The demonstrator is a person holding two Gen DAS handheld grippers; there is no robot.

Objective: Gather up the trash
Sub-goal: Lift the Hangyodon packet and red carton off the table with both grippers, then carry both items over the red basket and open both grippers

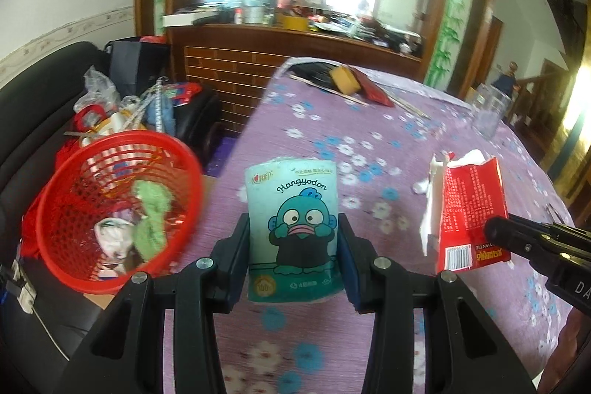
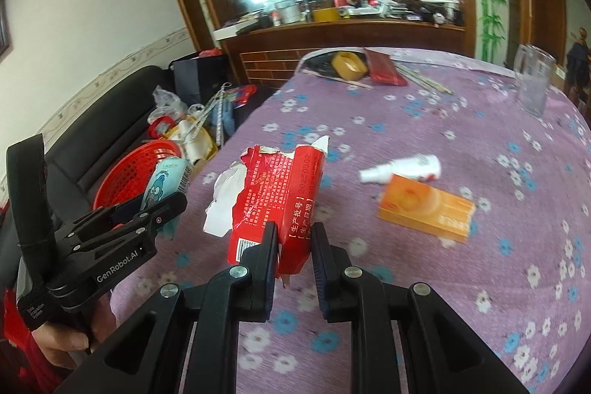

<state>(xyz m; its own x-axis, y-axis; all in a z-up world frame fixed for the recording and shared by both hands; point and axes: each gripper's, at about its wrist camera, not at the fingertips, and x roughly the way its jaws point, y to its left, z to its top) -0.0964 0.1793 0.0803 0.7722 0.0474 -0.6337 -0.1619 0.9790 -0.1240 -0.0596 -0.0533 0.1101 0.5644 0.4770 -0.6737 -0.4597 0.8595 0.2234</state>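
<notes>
Above the left edge of the surface [image 1: 314,120], a teal tissue packet [image 1: 293,228] is clamped upright in the left hand-held gripper [image 1: 293,246], its pads pressed on both sides. Beside that edge, a red basket [image 1: 110,209] with crumpled trash inside is seen. Nearer the middle, a torn red wrapper [image 2: 280,198] is pinched at its lower end by the right hand-held gripper [image 2: 293,246], whose jaws are nearly together. An orange box [image 2: 424,213] and a white bottle [image 2: 406,168] lie towards the right edge.
</notes>
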